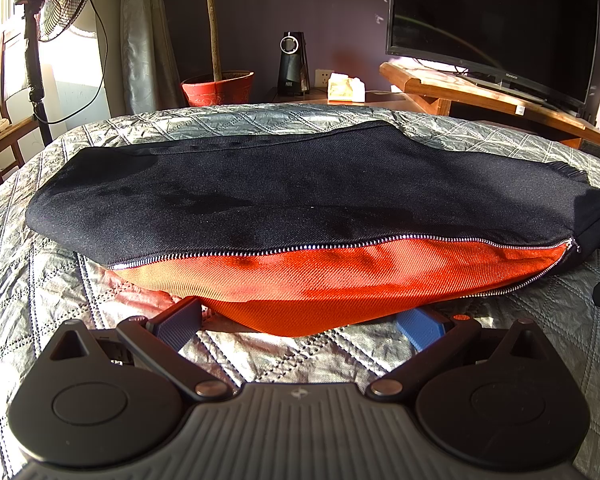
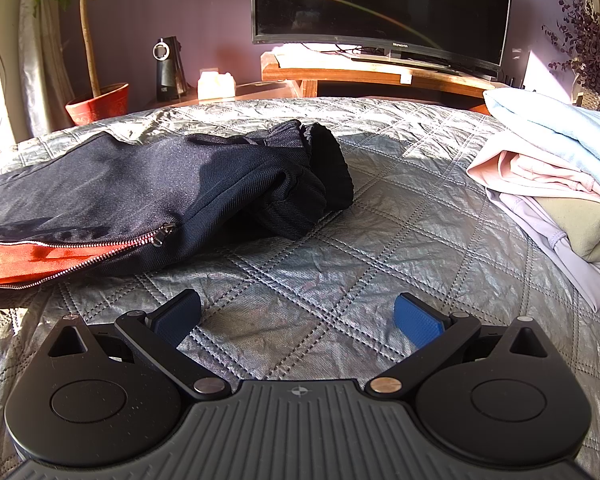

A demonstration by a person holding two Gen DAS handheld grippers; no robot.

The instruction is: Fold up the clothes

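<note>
A dark navy jacket [image 1: 284,192] with an orange lining [image 1: 300,280] and an open silver zipper lies flat across the quilted bed. My left gripper [image 1: 300,326] is open, low at the jacket's near edge, with the orange lining hanging just over the gap between its blue pads. In the right wrist view the jacket's right end [image 2: 172,188] with its ribbed black cuff [image 2: 328,164] lies ahead to the left. My right gripper [image 2: 298,318] is open and empty above bare quilt, short of the jacket.
The silver quilted bedspread [image 2: 380,220] covers the bed. A stack of folded clothes [image 2: 560,184] sits at the right. Beyond the bed stand a TV [image 2: 380,4] on a wooden stand, a red plant pot [image 1: 218,88], a speaker and a fan [image 1: 60,0].
</note>
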